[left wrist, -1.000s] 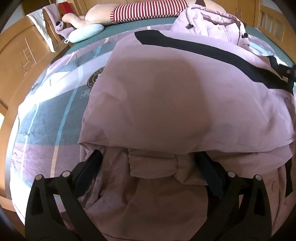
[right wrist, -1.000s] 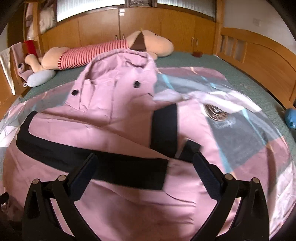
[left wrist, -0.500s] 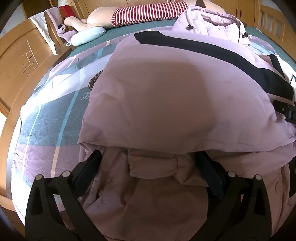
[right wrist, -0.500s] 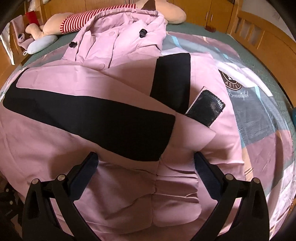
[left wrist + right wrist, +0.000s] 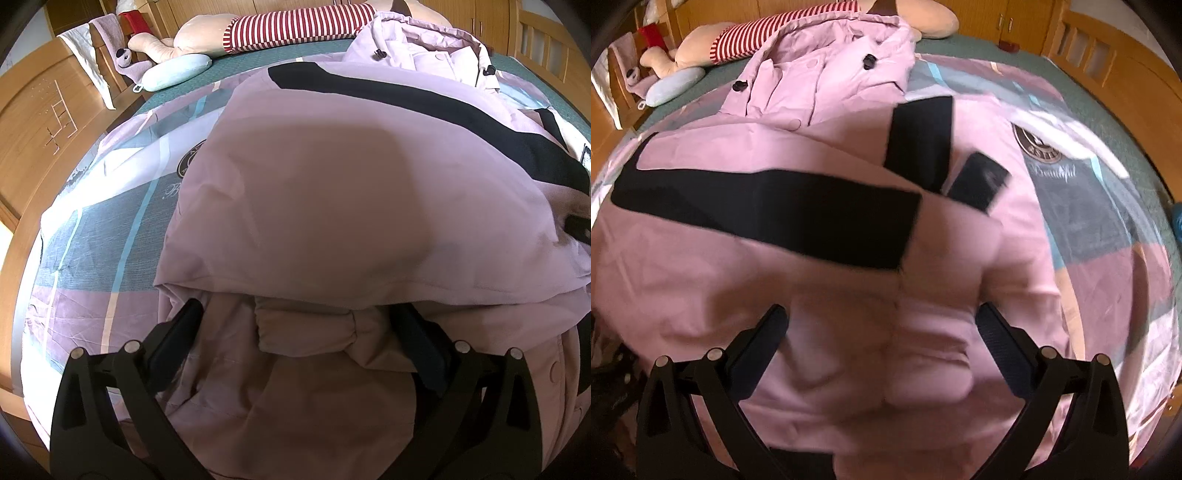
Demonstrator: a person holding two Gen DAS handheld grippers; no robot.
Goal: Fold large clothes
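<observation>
Both the left gripper (image 5: 295,317) and right gripper (image 5: 882,321) are spread wide, empty, with the pink coat (image 5: 332,192) bunched between their fingers.

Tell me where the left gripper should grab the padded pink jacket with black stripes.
Judging from the left wrist view, the gathered cuff-like fold of the padded pink jacket, straight ahead: it bulges up between the open left gripper, while the panel above lies flat.

The right hand-held gripper (image 5: 882,325) hovers spread over the pink jacket (image 5: 820,295) — black-banded, blurred — on the bed (image 5: 1108,229).
</observation>
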